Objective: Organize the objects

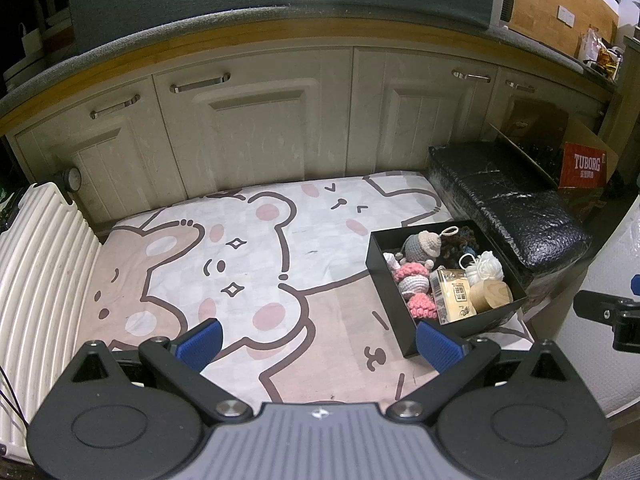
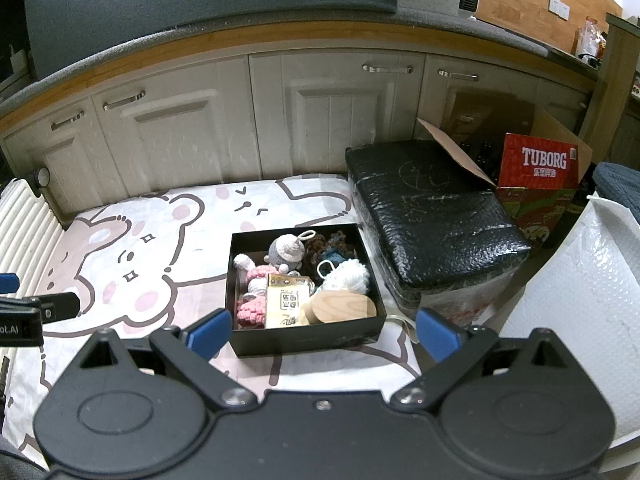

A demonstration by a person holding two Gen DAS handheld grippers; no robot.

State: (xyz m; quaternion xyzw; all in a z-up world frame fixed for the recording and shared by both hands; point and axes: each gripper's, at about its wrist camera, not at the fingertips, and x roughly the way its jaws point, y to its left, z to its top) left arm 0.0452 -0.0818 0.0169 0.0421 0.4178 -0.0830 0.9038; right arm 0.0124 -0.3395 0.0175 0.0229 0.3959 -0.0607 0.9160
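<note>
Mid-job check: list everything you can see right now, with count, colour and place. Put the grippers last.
Box: 1, black, open, on the sheet's right side.
Crochet toys: several; pink-and-white ones on the box's left, a grey one at the back.
Dark yarn pieces: brown and teal, count unclear, box's back right.
White yarn ball: 1, right side of box.
Paper packet: 1, beige, front middle of box.
Wooden round container: 1, light wood, front right of box.
Cartoon bear sheet: 1, pink and white, under the box.
Wrapped bundle: 1, black, right of the box.
Tuborg carton: 1, red, behind the bundle.
Cabinets: cream, at the back.
Left gripper: open, empty.
Right gripper: open, empty.
</note>
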